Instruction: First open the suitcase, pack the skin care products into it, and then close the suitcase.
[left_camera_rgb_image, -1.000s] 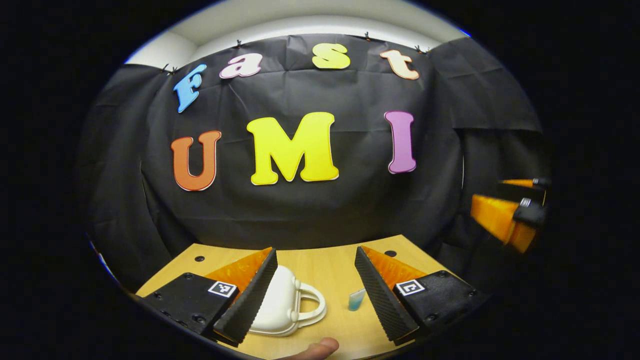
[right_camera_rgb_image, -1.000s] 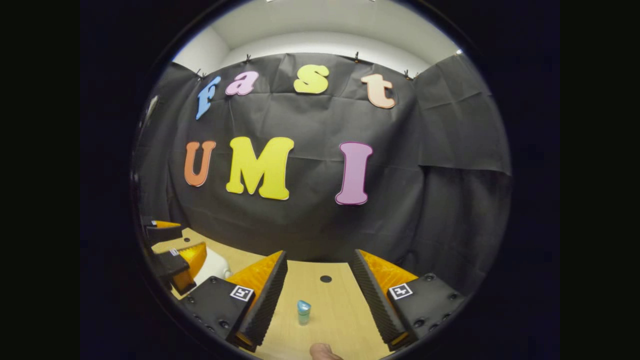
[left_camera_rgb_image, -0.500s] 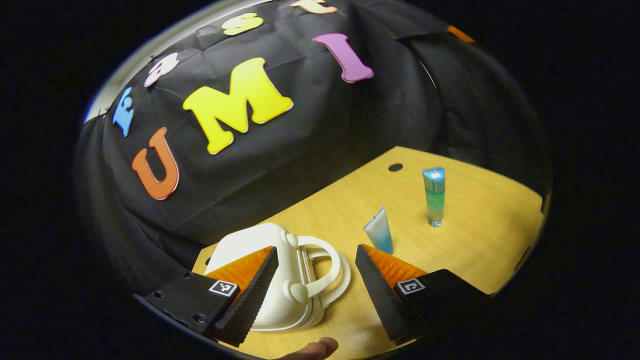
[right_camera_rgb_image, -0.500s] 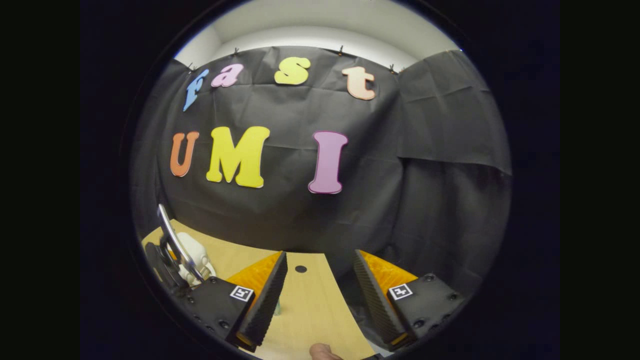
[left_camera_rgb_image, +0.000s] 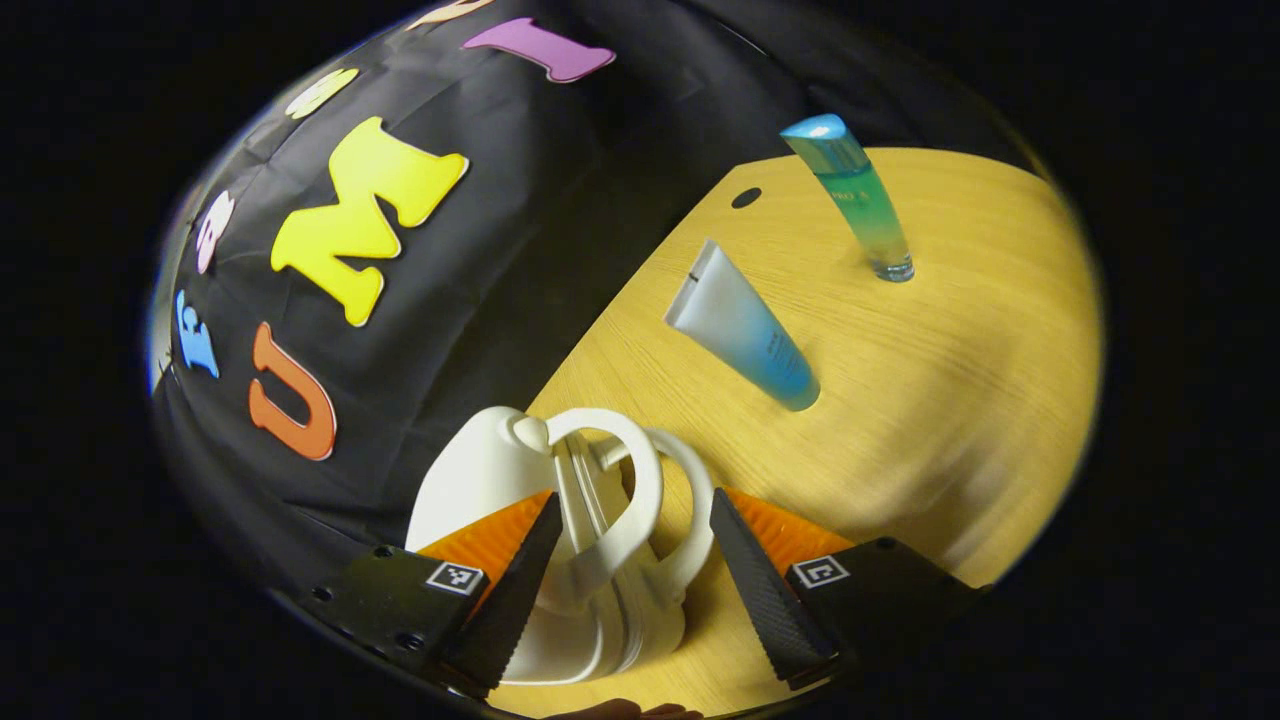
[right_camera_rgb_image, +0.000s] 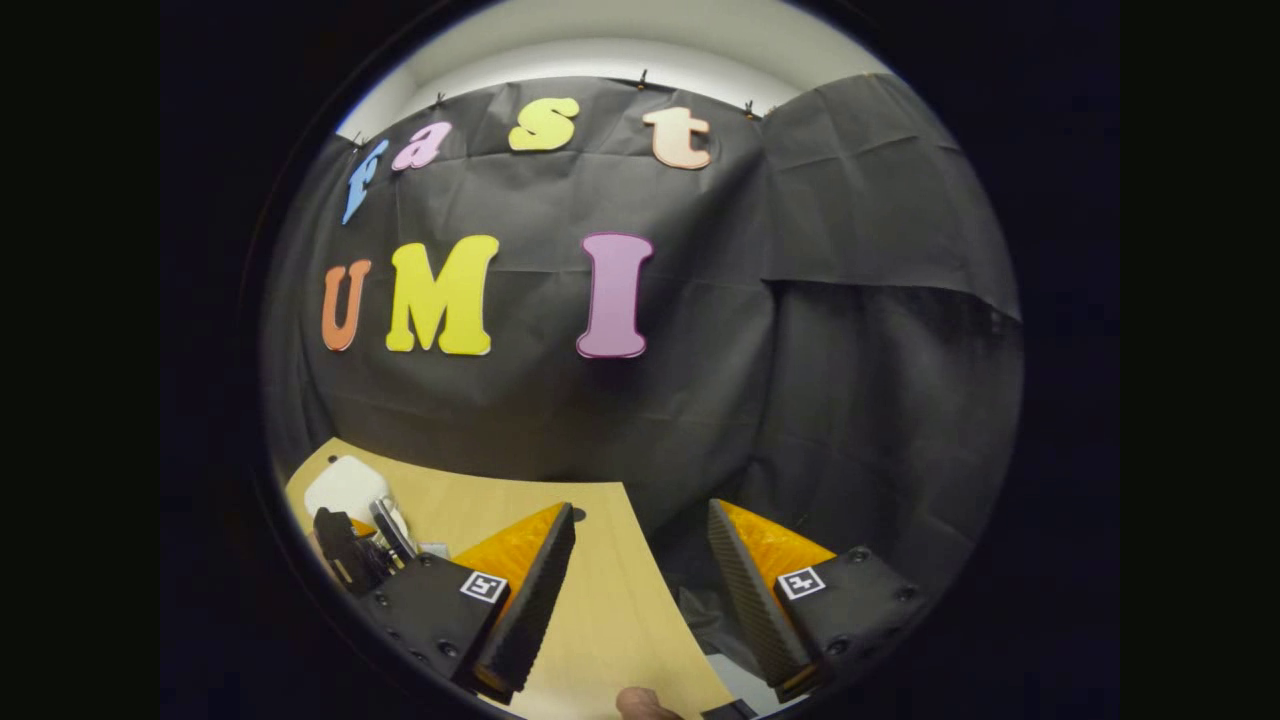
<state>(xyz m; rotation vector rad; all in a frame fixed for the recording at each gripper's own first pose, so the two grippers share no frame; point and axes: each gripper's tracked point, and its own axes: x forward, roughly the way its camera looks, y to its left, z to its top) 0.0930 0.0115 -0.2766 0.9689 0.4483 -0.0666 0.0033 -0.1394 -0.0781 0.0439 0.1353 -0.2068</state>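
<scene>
Left gripper (left_camera_rgb_image: 630, 570): we see jaws open, straddling the closed white suitcase (left_camera_rgb_image: 560, 540) handles at the surface (left_camera_rgb_image: 950, 400) edge. Tube (left_camera_rgb_image: 742, 340) and bottle (left_camera_rgb_image: 850, 195) stand apart on bare wood. Right gripper (right_camera_rgb_image: 640, 590): jaws open, empty, over the surface's edge.

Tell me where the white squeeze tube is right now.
In the left gripper view, the white squeeze tube stands on the wooden table, between the white suitcase near the left claw and the taller green bottle.
</scene>
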